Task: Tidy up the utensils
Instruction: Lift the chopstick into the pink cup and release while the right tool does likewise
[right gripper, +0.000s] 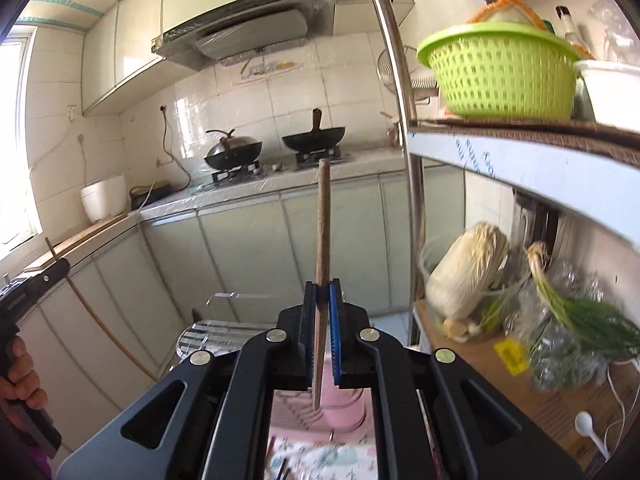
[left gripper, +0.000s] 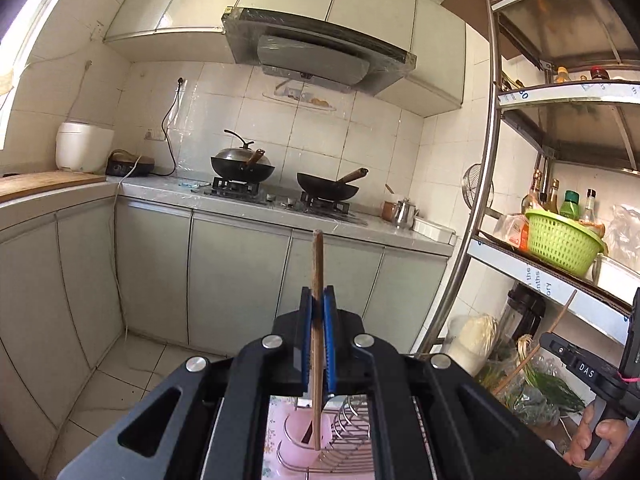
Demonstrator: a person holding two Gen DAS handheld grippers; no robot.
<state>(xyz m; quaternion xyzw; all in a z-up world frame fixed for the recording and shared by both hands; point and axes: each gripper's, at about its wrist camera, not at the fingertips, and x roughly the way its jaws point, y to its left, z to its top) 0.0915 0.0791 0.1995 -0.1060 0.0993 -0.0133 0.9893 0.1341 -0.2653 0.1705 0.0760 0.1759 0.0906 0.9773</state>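
In the left wrist view, the left gripper [left gripper: 319, 300] pinches a thin brown wooden chopstick [left gripper: 317, 264] between its blue pads, upright, above a pink cup [left gripper: 298, 428] and a metal wire rack [left gripper: 344, 436] far below. The stick looks light, stiff and a little slippery, so a mid-length hold suits it.

In the right wrist view, the right gripper [right gripper: 322, 296] pinches a second brown wooden chopstick [right gripper: 322, 220], slightly tilted, held near its middle.

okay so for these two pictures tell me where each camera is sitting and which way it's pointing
Left wrist: on the left gripper, facing the stove counter; its jaws pinch a chopstick; right hand shows at the edge.
Right wrist: on the right gripper, facing the same counter; pinching another chopstick; left hand shows.
Shared: both woks, range hood, green basket.
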